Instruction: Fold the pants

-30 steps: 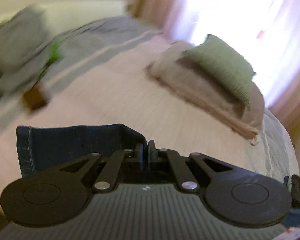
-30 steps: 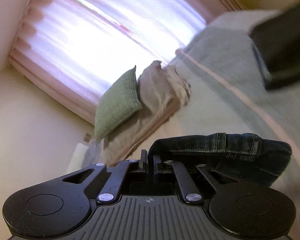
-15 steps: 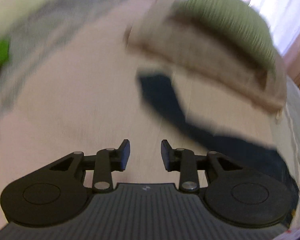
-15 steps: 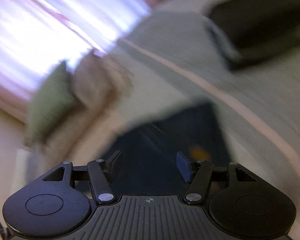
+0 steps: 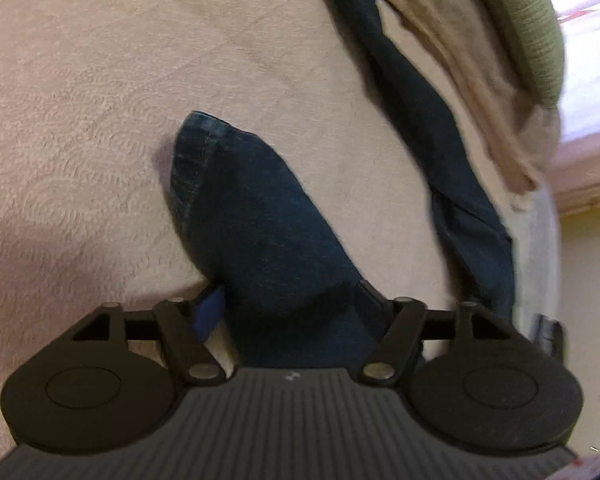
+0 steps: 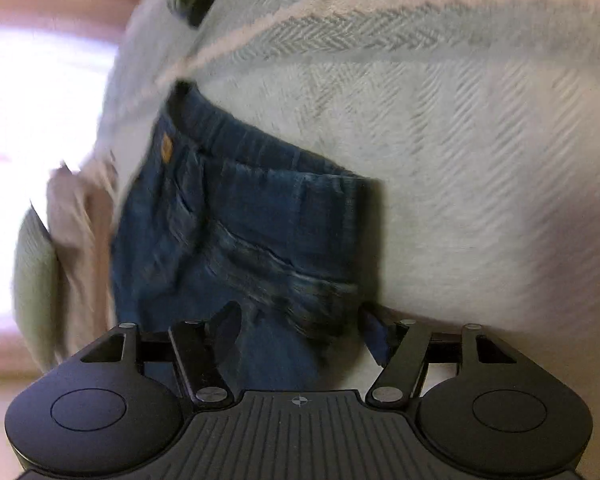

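You're hovering both wide-open grippers over the jeans (image 5: 260,216) lying unfolded on the bed (image 5: 80,80), left gripper (image 5: 290,294) above a leg, right gripper (image 6: 300,316) by the waistband at 12 o'clock, so next you're probably pinching fabric.

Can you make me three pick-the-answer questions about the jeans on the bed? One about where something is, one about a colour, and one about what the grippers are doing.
1. Where are the jeans?
A. spread on the bed cover
B. hanging on a hook
C. inside a box

2. What colour is the cushion near the window?
A. red
B. green
C. black

3. How is the left gripper?
A. shut tight on a sock
B. out of sight
C. open, with a jeans leg between its fingers

Answers:
1 A, the jeans lie with both legs on the pale cover.
2 B, it shows green at the top right of the left view.
3 C, its fingers stand wide apart on either side of the denim. The right gripper is open too, by the waistband.
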`<move>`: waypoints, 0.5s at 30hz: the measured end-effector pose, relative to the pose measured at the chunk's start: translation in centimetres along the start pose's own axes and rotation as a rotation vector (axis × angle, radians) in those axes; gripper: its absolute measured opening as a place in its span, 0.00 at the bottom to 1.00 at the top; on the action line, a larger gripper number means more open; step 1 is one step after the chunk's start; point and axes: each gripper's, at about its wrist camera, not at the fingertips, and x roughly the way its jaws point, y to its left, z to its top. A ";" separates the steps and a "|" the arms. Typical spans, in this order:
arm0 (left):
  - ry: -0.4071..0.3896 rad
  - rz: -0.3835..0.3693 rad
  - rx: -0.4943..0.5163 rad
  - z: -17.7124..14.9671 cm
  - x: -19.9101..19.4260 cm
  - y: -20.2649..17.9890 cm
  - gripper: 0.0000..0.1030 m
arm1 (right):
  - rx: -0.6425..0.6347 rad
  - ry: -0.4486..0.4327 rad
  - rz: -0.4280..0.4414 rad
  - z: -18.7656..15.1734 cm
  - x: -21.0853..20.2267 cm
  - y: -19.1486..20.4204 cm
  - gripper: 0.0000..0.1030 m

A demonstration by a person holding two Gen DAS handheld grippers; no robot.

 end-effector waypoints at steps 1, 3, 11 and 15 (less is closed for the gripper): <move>-0.009 0.023 0.014 0.1 0.2 -0.3 0.18 | 0.010 -0.012 0.024 0.3 0.5 0.0 0.48; -0.002 0.017 0.048 0.8 -0.4 -0.5 0.06 | -0.012 -0.024 -0.004 0.7 1.0 0.6 0.08; -0.396 0.141 0.334 8.4 -17.2 -2.2 0.04 | -0.336 -0.100 0.176 6.4 -9.8 10.5 0.07; -0.513 0.316 0.356 10.9 -22.0 0.1 0.31 | -0.466 -0.048 0.104 8.5 -10.8 12.5 0.10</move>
